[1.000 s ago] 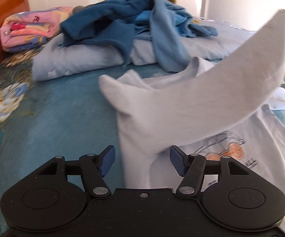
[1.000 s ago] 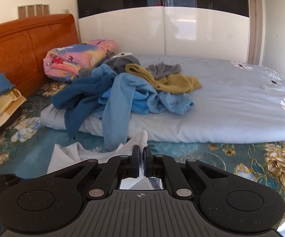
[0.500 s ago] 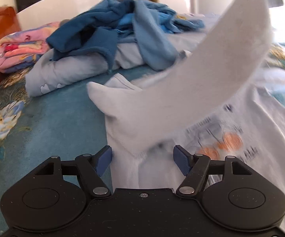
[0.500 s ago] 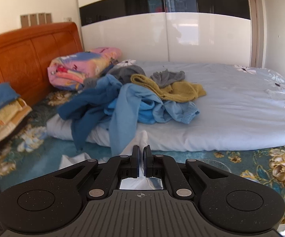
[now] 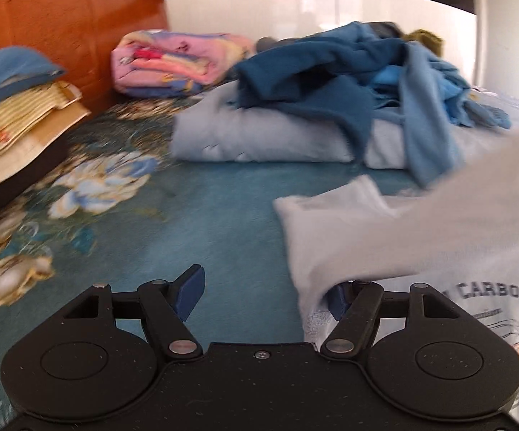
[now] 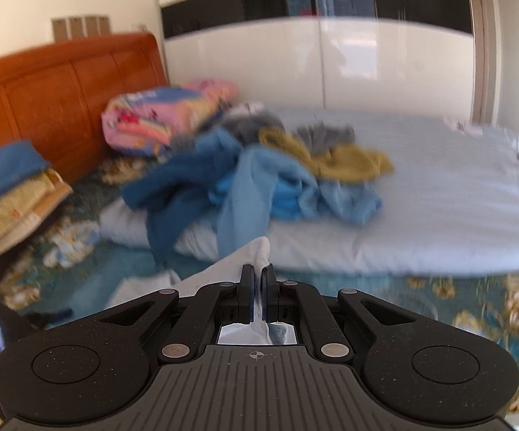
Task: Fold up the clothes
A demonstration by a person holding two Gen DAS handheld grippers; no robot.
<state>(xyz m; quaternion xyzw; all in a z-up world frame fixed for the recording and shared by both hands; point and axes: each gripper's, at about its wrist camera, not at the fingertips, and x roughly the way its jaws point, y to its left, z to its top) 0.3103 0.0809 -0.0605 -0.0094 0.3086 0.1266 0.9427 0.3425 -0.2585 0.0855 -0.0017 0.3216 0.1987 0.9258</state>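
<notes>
The right gripper (image 6: 258,287) pinches a fold of the white T-shirt (image 5: 439,237), while the left gripper (image 5: 264,296) hangs wide apart, its jaws gripping nothing

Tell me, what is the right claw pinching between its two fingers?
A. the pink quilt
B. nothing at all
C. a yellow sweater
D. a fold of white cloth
D. In the right wrist view the right claw is closed tight on a fold of white cloth that sticks up between its fingers; the yellow sweater and the pink quilt lie farther back on the bed.
</notes>
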